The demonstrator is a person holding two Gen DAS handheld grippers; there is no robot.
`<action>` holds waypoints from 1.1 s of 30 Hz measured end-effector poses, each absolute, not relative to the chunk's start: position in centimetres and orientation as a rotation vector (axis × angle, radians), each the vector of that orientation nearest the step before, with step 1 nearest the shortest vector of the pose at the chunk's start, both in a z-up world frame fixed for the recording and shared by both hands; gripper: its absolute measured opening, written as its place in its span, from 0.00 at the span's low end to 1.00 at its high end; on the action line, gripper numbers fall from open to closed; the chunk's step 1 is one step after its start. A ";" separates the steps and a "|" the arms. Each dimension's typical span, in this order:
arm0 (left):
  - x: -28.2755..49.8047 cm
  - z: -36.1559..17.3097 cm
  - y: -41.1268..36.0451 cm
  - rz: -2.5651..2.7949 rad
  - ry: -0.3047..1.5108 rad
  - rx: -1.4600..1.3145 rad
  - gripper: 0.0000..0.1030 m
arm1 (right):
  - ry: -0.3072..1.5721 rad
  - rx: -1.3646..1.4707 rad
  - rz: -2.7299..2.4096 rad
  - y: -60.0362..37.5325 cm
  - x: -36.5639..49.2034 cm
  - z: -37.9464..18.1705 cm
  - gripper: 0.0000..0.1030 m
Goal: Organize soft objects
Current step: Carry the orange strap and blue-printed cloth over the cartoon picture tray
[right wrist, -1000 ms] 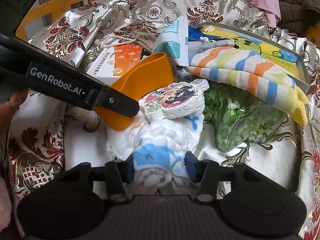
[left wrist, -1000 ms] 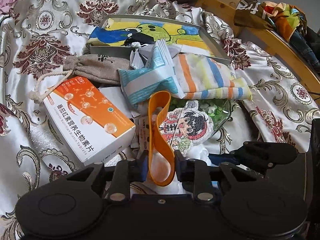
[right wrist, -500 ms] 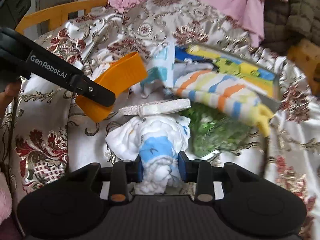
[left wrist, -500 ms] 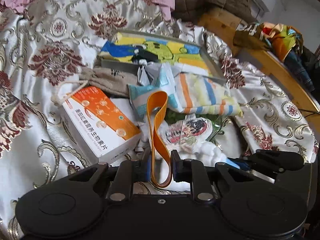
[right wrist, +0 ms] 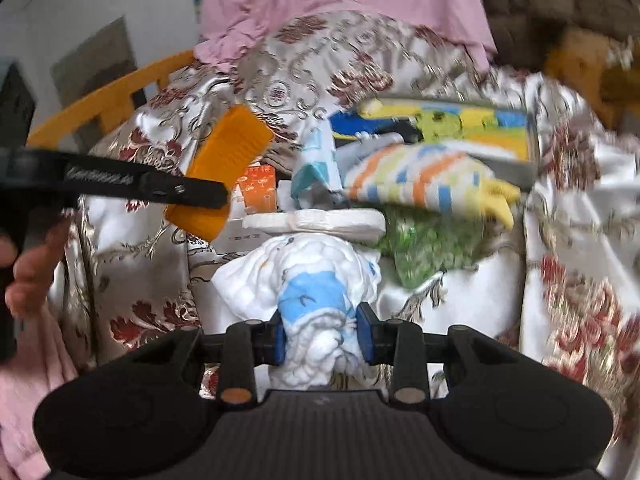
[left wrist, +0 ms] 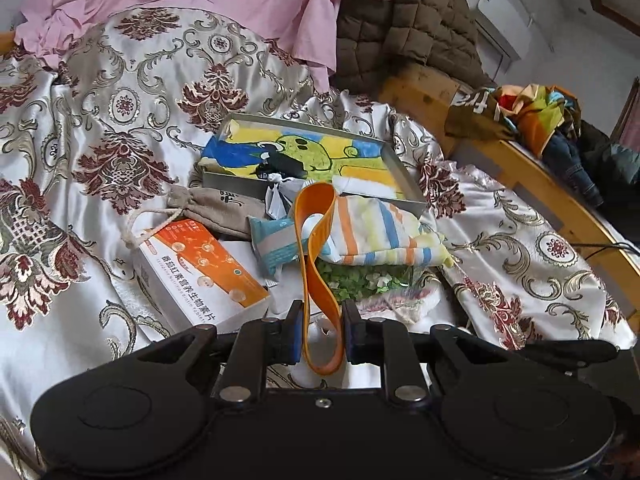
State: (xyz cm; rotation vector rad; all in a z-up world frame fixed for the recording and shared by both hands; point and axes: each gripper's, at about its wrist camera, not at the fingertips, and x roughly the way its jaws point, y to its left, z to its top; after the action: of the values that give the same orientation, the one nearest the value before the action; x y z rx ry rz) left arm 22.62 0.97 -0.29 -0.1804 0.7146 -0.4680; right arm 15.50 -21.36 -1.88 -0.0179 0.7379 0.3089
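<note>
Both grippers have risen and pulled back from the heap since a second ago, so more of the bed and the room behind it now shows, and each has carried its catch up with it. The left gripper (left wrist: pixel 320 334) has its fingers pinching the orange band (left wrist: pixel 316 256), a loop that stands up between them above the pile; the right gripper (right wrist: pixel 324 338) has its fingers pressed into the white-and-blue fluffy cloth (right wrist: pixel 308 280), which bulges out in front of them, lifted clear of the cover as far as I can judge. A flat white pad (right wrist: pixel 316 221) seems to ride on top of that cloth, though the right view is blurred. I would say the sorting is at an early stage — two soft things are in hand but not yet put anywhere, and the striped towel (left wrist: pixel 376 232), the grey drawstring pouch (left wrist: pixel 218 210) and the teal packet (left wrist: pixel 276 246) lie in a jumble, the towel draped over the near rim of the tray (left wrist: pixel 224 186). Beside them sit the orange-and-white box (left wrist: pixel 200 276) and a clear bag of green bits (left wrist: pixel 360 278), neither of them soft. All this rests on a silver-and-maroon brocade bedspread (left wrist: pixel 100 128) — pink cloth (left wrist: pixel 200 4) and a brown quilted coat (left wrist: pixel 408 24) are heaped at the head, with a wooden bed frame (left wrist: pixel 540 184) along the right.
</note>
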 end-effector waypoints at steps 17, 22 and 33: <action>21.7 -0.1 1.6 -0.429 0.690 -0.199 0.20 | 0.866 0.239 0.395 -23.4 16.6 -3.3 0.36; 21.7 -0.2 1.5 -0.431 0.690 -0.192 0.20 | 0.859 0.271 0.442 -23.0 16.2 -3.4 0.36; 21.6 0.4 1.7 -0.424 0.657 -0.197 0.21 | 0.685 0.265 0.423 -23.1 15.4 -0.6 0.37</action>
State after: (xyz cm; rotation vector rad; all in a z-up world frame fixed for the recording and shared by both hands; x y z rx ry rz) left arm 21.59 1.66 0.44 -0.1973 0.6567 -0.4236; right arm 15.39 -23.14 -0.59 0.2649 0.6852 0.4234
